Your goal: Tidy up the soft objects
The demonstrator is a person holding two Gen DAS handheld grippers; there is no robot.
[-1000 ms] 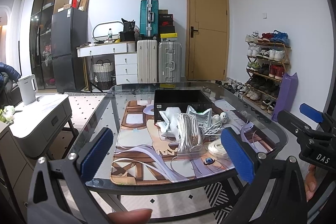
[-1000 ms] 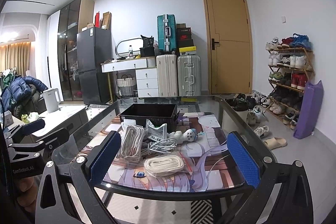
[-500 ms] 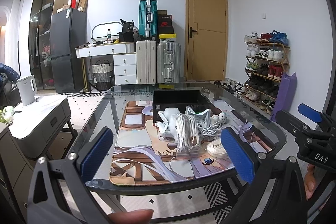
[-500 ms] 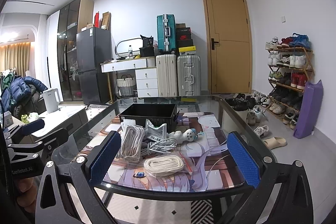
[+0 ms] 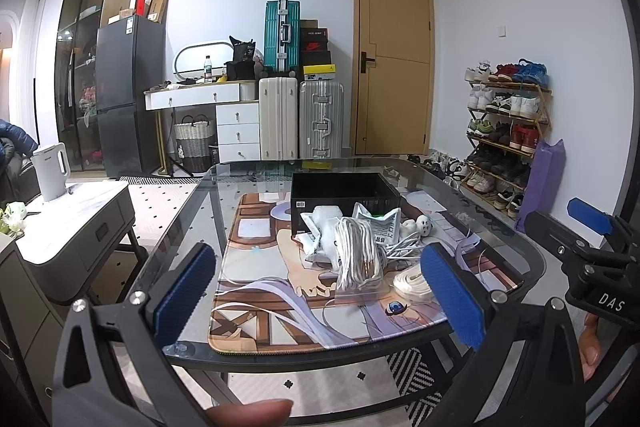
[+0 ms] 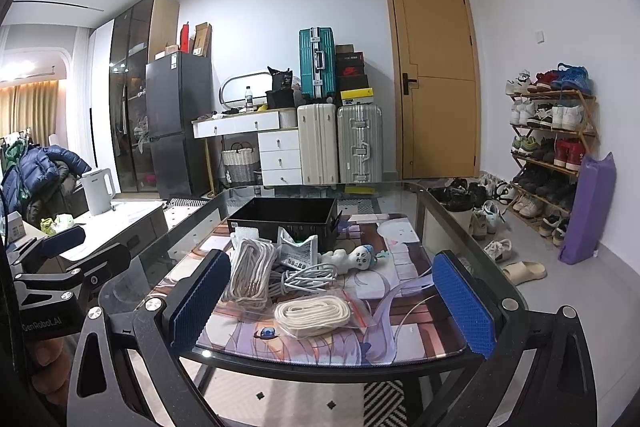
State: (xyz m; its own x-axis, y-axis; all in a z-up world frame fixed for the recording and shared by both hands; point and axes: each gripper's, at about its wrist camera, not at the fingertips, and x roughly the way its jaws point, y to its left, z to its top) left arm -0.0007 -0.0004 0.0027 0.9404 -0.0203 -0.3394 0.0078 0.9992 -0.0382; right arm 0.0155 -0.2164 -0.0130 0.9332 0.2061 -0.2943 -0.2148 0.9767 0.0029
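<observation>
We hold the left hand-held gripper (image 5: pixel 320 291) and the right hand-held gripper (image 6: pixel 326 301) with fingers spread wide and empty, short of the tabletop (image 6: pixel 452 219), likely to choose a first grab. The bagged flat cord (image 6: pixel 313 311) lies nearest, the rope coil (image 6: pixel 249 269) beside it, the black bin (image 6: pixel 286 215) just behind the pile.

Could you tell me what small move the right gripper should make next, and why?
Probably ease the right gripper forward and down toward the bagged cream cord: both grippers are open and short of the table, that bundle lies nearest, and the black bin looks empty.
</observation>
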